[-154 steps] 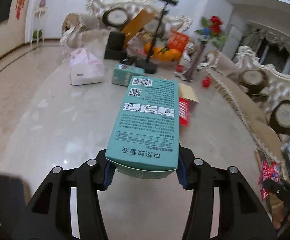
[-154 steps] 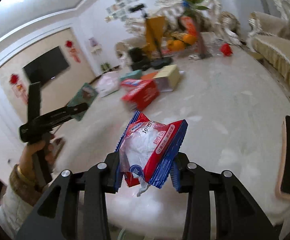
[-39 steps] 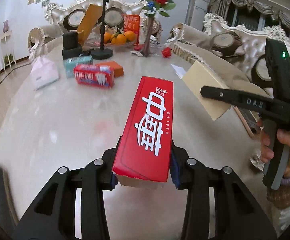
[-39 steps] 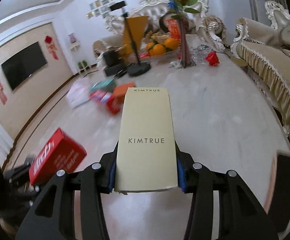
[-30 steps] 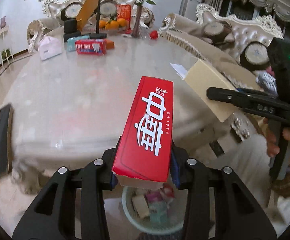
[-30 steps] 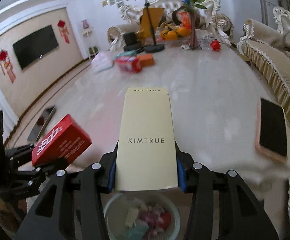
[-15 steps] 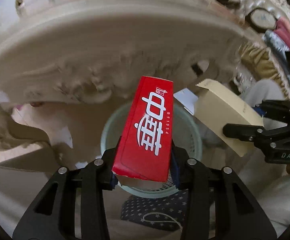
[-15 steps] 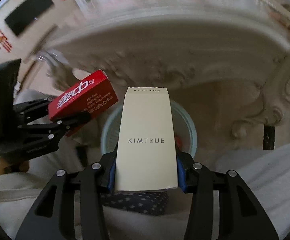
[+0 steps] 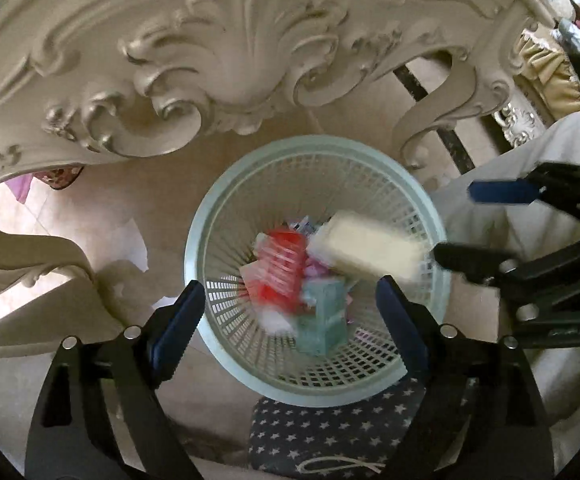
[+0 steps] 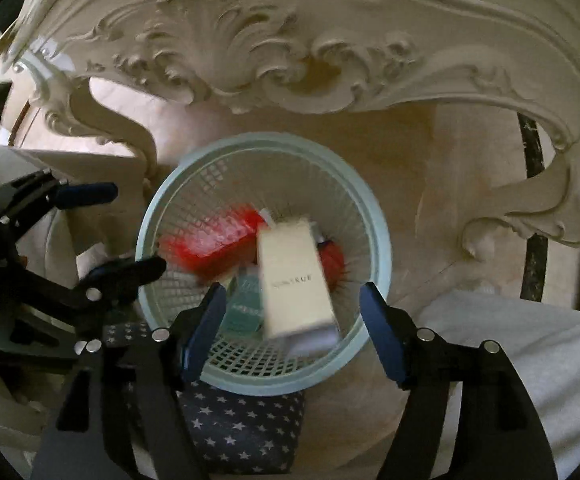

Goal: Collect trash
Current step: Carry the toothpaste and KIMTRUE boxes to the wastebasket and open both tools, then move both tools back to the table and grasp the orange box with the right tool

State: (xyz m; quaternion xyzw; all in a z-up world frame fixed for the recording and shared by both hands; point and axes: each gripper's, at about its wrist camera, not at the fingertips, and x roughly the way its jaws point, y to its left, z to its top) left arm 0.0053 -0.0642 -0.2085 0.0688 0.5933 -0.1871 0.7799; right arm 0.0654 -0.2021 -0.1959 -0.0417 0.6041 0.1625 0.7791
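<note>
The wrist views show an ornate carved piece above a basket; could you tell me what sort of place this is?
Probably a home living room: a carved cream table apron, a mesh wastebasket on the tiled floor.

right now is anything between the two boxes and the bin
Nothing visible. The red box and cream box, blurred, are already inside the open mesh bin's rim, clear of both opening grippers, left gripper and right gripper.

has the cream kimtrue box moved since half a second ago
Yes. The cream box has left the right gripper, whose jaws are opening, and is dropping, blurred, inside the rim of the mesh basket.
</note>
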